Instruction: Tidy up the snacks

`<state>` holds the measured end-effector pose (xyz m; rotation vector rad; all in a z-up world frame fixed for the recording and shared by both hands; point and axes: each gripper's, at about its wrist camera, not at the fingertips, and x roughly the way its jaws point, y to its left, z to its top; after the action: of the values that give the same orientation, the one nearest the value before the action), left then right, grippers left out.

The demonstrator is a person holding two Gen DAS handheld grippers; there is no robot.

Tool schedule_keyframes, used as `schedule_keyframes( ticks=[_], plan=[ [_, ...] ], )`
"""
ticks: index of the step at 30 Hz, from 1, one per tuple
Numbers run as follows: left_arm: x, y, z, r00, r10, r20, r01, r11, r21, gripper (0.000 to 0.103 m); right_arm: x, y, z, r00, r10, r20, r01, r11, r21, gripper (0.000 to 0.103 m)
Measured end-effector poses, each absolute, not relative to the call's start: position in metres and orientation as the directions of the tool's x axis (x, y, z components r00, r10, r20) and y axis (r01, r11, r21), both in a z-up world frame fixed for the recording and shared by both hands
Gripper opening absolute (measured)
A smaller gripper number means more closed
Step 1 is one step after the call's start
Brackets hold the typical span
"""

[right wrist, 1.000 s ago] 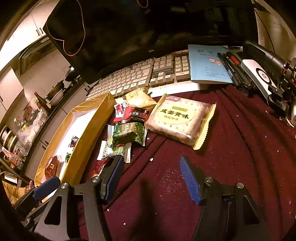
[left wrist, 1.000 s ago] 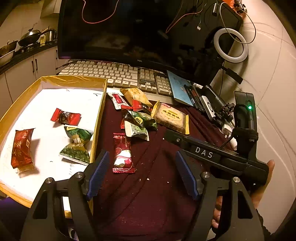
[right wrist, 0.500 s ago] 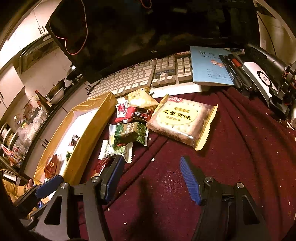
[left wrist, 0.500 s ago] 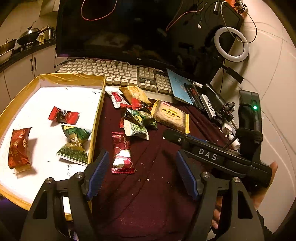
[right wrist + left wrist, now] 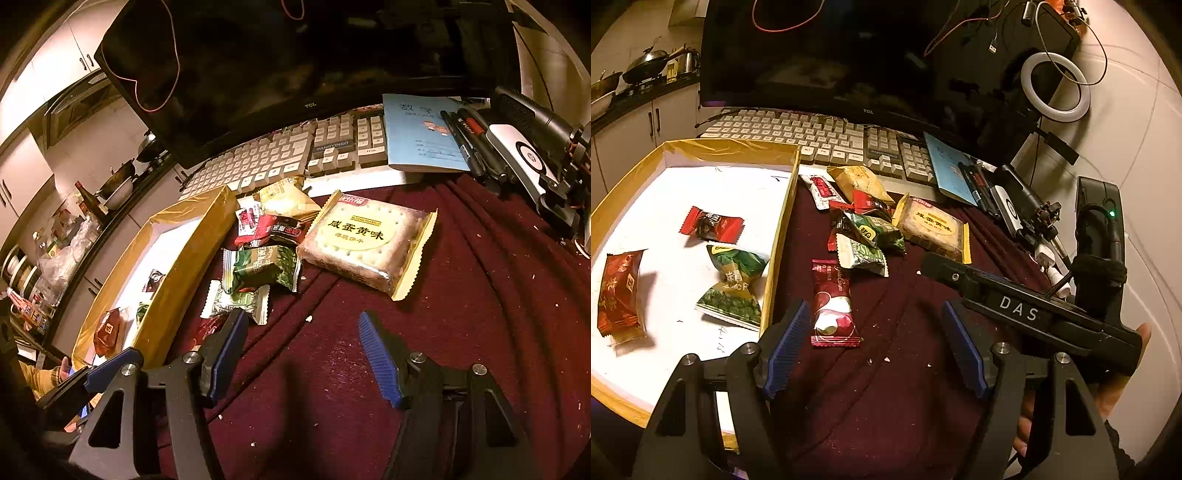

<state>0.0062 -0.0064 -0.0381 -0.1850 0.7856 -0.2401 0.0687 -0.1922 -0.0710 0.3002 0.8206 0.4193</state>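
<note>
Tongs point(image 5: 875, 354) in the left hand hang wide open over a dark red cloth point(image 5: 886, 406), blue pads spread apart and gripping nothing. Just ahead of the left pad lies a red-and-white candy packet point(image 5: 833, 302), flat on the cloth and clear of both fingers. The right-hand tongs point(image 5: 303, 354) stand equally wide and empty above the same cloth, with the hand point(image 5: 1115, 391) holding them visible at the lower right of the left camera's view.

Left of the red packet sits a gold-edged box point(image 5: 779, 236) with a white floor, its long wall running beside the cloth. Three snacks lie inside: a dark red pouch point(image 5: 618, 295) nearest, a green twist-wrapped sweet point(image 5: 733, 284) close to the wall, and a small red wrapper point(image 5: 711, 229) farther back.

Beyond the red packet, a loose heap of snacks remains on the cloth: a white-and-green packet point(image 5: 236, 302), a larger green packet point(image 5: 262, 267) overlapping it, a red-and-black wrapper point(image 5: 277, 230), a small white-and-red sachet point(image 5: 822, 186) and a yellow pouch point(image 5: 286, 197) at the back. A square cracker pack point(image 5: 364, 242) with yellow edges rests to the right of the heap, touching it.

Farther off, a pale keyboard point(image 5: 820, 138) stretches under a dark monitor point(image 5: 831, 55), with a blue booklet point(image 5: 421, 136) and several pens point(image 5: 469, 144) to its right.
</note>
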Motion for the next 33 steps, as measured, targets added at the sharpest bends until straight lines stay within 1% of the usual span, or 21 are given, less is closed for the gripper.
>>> schedule_keyframes(
  ticks=[18,27,33],
  plan=[
    [0.001,-0.016,-0.034,0.689,-0.242,-0.683,0.124,0.968,-0.217,0.073,0.065,-0.201,-0.068,0.616,0.513,-0.598,-0.256,0.848,0.463,0.065],
    [0.006,-0.014,-0.038,0.675,-0.245,-0.696,0.108,0.966,-0.236,0.073,0.069,-0.203,-0.071,0.598,0.528,-0.604,-0.252,0.838,0.483,0.065],
    [0.007,-0.010,-0.039,0.675,-0.248,-0.695,0.103,0.964,-0.245,0.073,0.070,-0.201,-0.071,0.601,0.517,-0.610,-0.249,0.846,0.471,0.065]
  ],
)
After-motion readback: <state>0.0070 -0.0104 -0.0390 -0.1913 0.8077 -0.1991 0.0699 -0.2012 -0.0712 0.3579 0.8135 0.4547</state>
